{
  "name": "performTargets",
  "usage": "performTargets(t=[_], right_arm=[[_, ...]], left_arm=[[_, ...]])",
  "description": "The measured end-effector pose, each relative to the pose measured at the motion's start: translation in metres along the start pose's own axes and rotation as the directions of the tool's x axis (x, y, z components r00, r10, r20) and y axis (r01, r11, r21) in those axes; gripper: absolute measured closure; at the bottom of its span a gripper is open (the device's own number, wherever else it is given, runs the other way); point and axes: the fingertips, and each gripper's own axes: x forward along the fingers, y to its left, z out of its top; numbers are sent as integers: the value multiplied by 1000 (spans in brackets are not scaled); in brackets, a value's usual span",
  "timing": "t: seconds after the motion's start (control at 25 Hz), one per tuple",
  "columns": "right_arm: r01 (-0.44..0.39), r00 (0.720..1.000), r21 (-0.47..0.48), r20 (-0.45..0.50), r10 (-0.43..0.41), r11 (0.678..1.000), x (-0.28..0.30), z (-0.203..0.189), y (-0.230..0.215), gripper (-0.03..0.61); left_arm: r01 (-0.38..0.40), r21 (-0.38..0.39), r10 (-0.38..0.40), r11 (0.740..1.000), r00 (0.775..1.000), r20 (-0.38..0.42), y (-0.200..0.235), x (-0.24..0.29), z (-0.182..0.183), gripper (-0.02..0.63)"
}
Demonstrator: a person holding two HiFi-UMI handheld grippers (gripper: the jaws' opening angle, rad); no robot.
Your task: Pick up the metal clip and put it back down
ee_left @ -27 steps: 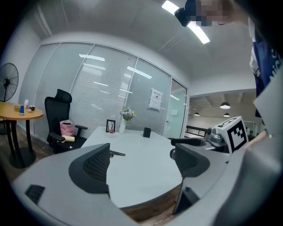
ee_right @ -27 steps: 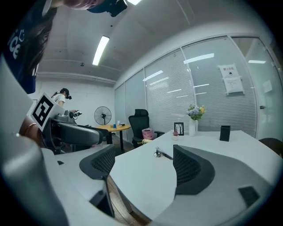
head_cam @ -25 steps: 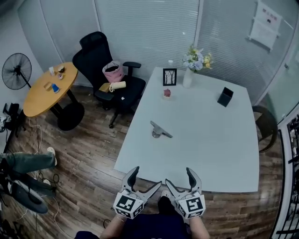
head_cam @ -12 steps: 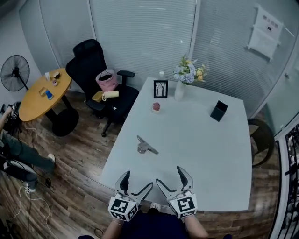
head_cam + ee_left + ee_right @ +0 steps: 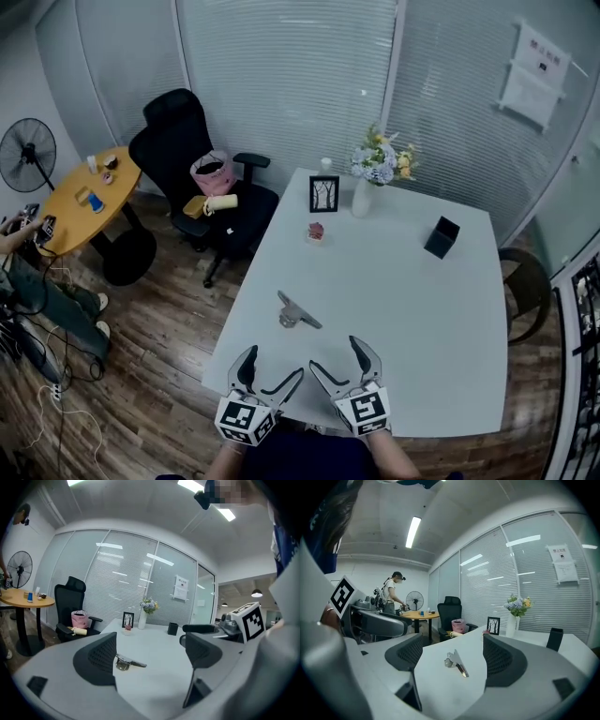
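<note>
Gaping empty, left claw [image 5: 273,366], right claw [image 5: 336,356] face metal clip [image 5: 297,311]; frame [image 5: 324,193], vase [image 5: 362,198], black box [image 5: 442,237] beyond.

an office — blinded glass walls [image 5: 281,84], swivel chair [image 5: 176,136], white table [image 5: 422,309]

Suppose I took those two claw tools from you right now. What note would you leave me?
Left gripper: open, empty, over the table's near edge.
Right gripper: open, empty, beside it.
Clip: lying on the table, ahead of both grippers, nothing touching it.
Done: seemingly nothing yet.
Left: reach out, close on the clip, lift it, set it back down.
</note>
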Motion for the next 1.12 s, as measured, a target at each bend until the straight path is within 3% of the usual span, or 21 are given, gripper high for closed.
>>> performTargets(t=[0.4,0.6,0.92,1.12], right_arm=[[-55,993,-129,-106,41,990,92,-1,3,189],[-97,975,-157,-215,62,983,138,-29,7,190],[-165,888,-121,-451,94,979,196,-104,8,193],[-166,835,-109,-545,80,980,218,-135,-6,204]], left_arm=[[-44,20,44,999,999,3,55,-3,14,155],[-77,13,77,997,997,3,79,-12,15,155],[-117,9,117,993,993,-14,109,-28,12,155],[-133,47,135,990,989,-56,126,-40,6,156]])
